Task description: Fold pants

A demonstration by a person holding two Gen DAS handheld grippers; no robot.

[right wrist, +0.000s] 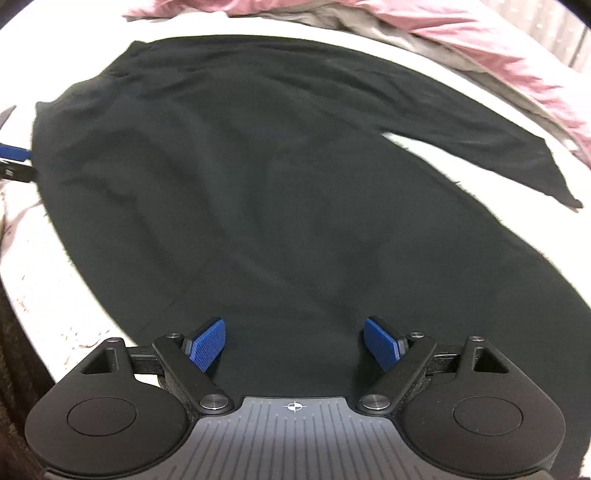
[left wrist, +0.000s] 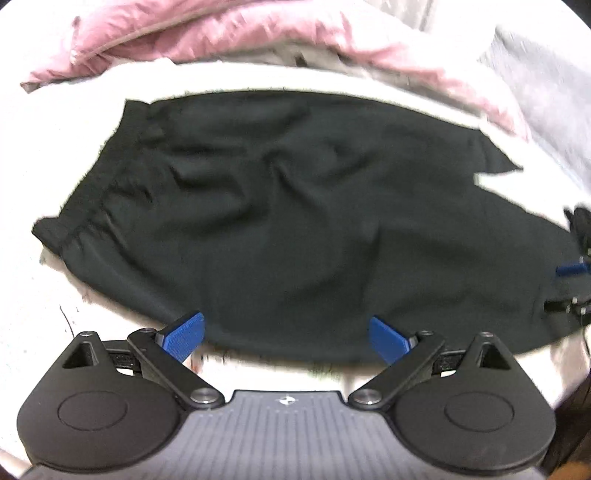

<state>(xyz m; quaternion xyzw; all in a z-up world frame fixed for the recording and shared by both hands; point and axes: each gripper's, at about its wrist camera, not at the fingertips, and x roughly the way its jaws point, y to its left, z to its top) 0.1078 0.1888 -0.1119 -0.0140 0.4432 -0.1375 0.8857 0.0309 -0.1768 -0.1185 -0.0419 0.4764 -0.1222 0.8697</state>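
We see both the left gripper (left wrist: pixel 286 338) and the right gripper (right wrist: pixel 295 341) spread wide, nothing between the blue pads, hovering over black pants (right wrist: pixel 258 206) lying flat on a white bed (left wrist: pixel 44 147) near pink bedding (left wrist: pixel 236 33).

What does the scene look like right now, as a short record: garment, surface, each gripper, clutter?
garment: black pants spread flat, waistband toward the left gripper's side, the two legs parting toward the far right
surface: white bedsheet
left gripper: open, nothing between the pads, at the pants' near edge
right gripper: open, nothing gripped, over the near leg
clutter: pink blanket bunched along the far edge, not touching the pants in these views
fold: not yet started
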